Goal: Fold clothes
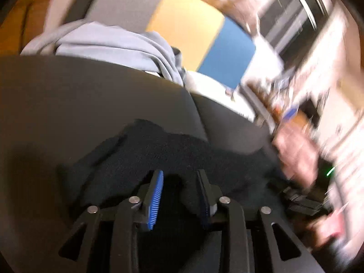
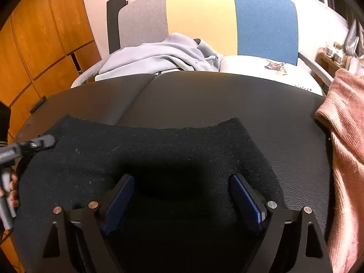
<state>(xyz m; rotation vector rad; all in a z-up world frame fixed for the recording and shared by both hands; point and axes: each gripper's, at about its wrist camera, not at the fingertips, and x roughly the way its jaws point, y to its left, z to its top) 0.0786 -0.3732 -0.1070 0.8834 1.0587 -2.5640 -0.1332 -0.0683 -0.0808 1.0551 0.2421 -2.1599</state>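
In your left wrist view a dark table [image 1: 68, 95] runs under a blurred room, and the black garment [image 1: 173, 150] lies flat just ahead of the left gripper [image 1: 179, 177], its fingers part-way apart with nothing clamped. In your right wrist view the same garment [image 2: 147, 150] stretches crosswise, the right gripper [image 2: 182, 182] stands wide and empty over its near edge, and the left gripper [image 2: 43, 142] sits at its left corner

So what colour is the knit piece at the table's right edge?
Pink knit piece, clearest in the right wrist view.
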